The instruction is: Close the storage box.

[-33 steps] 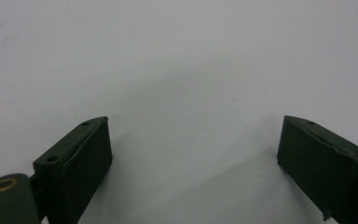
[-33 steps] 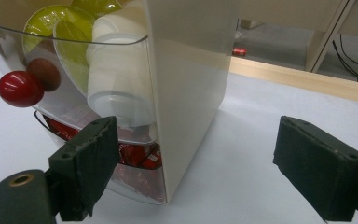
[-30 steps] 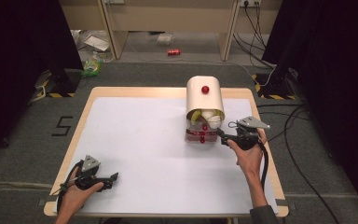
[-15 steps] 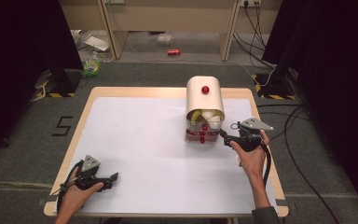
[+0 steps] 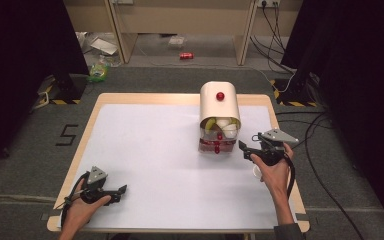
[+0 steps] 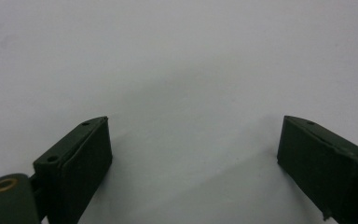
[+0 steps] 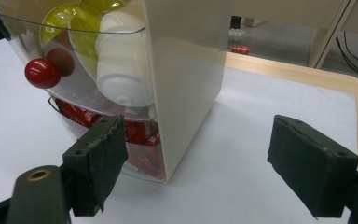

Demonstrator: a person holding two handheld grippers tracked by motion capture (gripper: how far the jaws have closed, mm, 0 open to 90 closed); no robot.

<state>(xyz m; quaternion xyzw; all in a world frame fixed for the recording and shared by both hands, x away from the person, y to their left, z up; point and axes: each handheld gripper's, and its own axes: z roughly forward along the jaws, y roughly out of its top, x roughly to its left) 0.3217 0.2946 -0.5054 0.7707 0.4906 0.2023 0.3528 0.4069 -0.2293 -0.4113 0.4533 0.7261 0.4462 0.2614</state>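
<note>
Capsule dispenser (image 5: pixel 218 107), a cream box with a rounded top and a red knob (image 5: pixel 220 96) on its upper face, is seen right of centre in the high view, standing upright on the white table (image 5: pixel 155 150). Its near face is taken up by clear drawers (image 7: pixel 74 88): in the upper drawer, white and yellow-green capsules (image 7: pixel 121 70) are held, and in the lower one red capsules (image 7: pixel 135 133) are packed. A second red knob (image 7: pixel 41 73) is fixed to the front of the upper drawer, at the left of the right gripper view. The right gripper (image 5: pixel 247 151) is held in the right hand (image 5: pixel 272 167) at the right of the high view, just beside the lower right corner of the dispenser and pointed toward it. In the right gripper view its jaws are spread wide with nothing between them; the left jaw is seen in front of the lower drawer, while the right jaw stands over bare table, and whether the left jaw touches the drawer cannot be told. The left gripper (image 5: pixel 115 191) is held in the left hand (image 5: pixel 82 207) at the lower left of the high view, well apart from the dispenser. In the left gripper view (image 6: pixel 193 154) its jaws are likewise spread wide over plain white tabletop, and nothing is gripped.
</note>
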